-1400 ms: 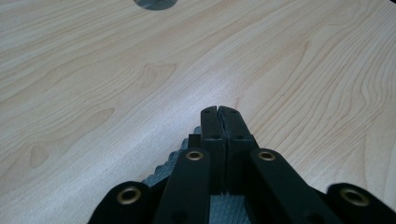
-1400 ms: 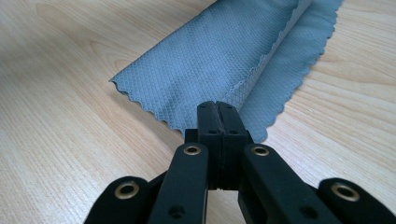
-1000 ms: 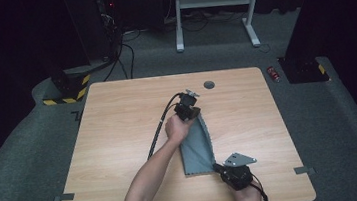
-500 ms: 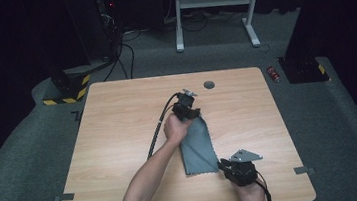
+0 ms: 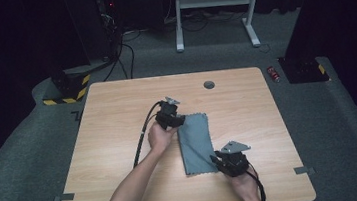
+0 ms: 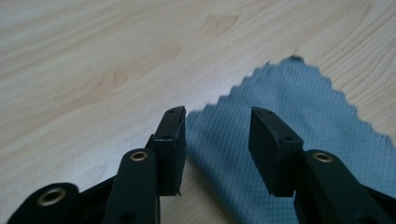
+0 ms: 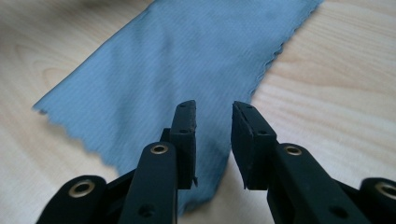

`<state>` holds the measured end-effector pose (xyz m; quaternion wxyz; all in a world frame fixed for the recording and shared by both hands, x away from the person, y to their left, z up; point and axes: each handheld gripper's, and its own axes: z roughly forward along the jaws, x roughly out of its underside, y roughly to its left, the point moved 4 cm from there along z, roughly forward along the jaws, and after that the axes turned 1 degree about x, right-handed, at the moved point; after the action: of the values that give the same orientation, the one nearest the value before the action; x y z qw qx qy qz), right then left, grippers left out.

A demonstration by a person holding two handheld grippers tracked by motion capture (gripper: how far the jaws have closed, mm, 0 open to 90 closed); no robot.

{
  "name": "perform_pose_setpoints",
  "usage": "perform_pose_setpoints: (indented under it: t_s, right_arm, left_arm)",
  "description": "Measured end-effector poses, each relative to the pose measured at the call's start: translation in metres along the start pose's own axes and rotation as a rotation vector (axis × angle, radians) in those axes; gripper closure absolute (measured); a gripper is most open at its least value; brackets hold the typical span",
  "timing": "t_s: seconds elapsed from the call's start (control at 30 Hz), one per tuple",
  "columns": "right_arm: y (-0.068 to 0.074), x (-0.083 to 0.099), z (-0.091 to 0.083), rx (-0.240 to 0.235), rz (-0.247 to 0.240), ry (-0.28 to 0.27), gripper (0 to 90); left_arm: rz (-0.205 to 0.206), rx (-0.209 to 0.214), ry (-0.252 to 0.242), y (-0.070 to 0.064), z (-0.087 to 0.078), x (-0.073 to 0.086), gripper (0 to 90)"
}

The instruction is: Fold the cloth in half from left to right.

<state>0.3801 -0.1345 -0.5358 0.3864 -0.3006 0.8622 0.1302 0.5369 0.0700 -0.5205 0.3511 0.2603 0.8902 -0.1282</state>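
Seen from the high view, a person is working at a light wooden table (image 5: 120, 137), a handheld gripper in each hand. A grey-blue cloth (image 5: 196, 141) is lying flat near the middle of the tabletop, running as a long strip from the far side toward the near edge. The left gripper (image 5: 177, 120) is sitting at the cloth's far left corner, its black cable (image 5: 140, 137) trailing back along the person's forearm. The right gripper (image 5: 219, 161) is sitting at the cloth's near right corner, a grey three-cornered plate riding on top of it. A small dark round fitting (image 5: 209, 84) is showing in the tabletop near the far edge, well apart from the cloth.

In the left gripper view, the left gripper (image 6: 217, 135) is hovering low over the table with its jaws standing wide apart and gripping nothing. The cloth (image 6: 280, 93), its zigzag-cut edge plainly showing, is lying under and beyond the gap, with its corner pointing away and bare wood to the left of the left jaw.

In the right gripper view, the right gripper (image 7: 214, 123) is holding its jaws a narrow gap apart, with nothing pinched between them. The cloth (image 7: 187, 60) is stretching away from the jaws across the wood, its near end lying beneath them and its zigzag edge running off to the left.
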Motion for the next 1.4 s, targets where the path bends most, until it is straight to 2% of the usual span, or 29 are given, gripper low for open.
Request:
perform_pose_setpoints:
  t_s: [0.13,0.2,0.3,0.67,0.8,1.03,1.17,1.23,1.3,1.4]
  right_arm:
    - [-0.002,-0.007,0.007,0.011,-0.013,0.021,71.1]
    - [-0.002,-0.007,0.009,0.013,-0.02,0.029,71.2]
    - [-0.001,-0.006,0.01,0.014,-0.023,0.043,71.1]
    - [-0.003,-0.004,0.01,0.018,-0.025,0.055,71.1]
    - [-0.003,-0.004,0.011,0.017,-0.026,0.054,71.1]
    - [-0.003,-0.003,0.011,0.018,-0.026,0.052,71.0]
    - [-0.004,-0.001,0.011,0.019,-0.023,0.055,70.9]
    - [-0.004,-0.001,0.012,0.019,-0.027,0.053,70.6]
    - [-0.004,-0.001,0.012,0.018,-0.03,0.053,70.4]
    - [-0.002,-0.001,0.013,0.014,-0.025,0.054,70.2]
  left_arm:
    - [0.013,0.003,-0.007,-0.003,0.0,0.004,61.3]
    - [0.043,0.0,-0.016,-0.008,0.0,0.003,62.7]
    - [0.08,-0.016,0.002,-0.012,0.004,0.002,66.0]
    - [0.06,-0.029,0.071,-0.004,0.016,0.008,83.2]
    - [0.089,-0.04,0.081,-0.004,0.016,0.007,90.0]
    - [0.112,-0.052,0.072,-0.002,0.015,0.008,90.0]
    - [0.088,-0.055,0.054,0.002,0.011,0.008,90.0]
    - [0.088,-0.048,0.06,0.003,0.009,0.008,90.0]
    - [0.091,-0.046,0.043,0.001,0.009,0.006,90.0]
    - [0.088,-0.054,0.039,0.0,0.013,0.004,77.0]
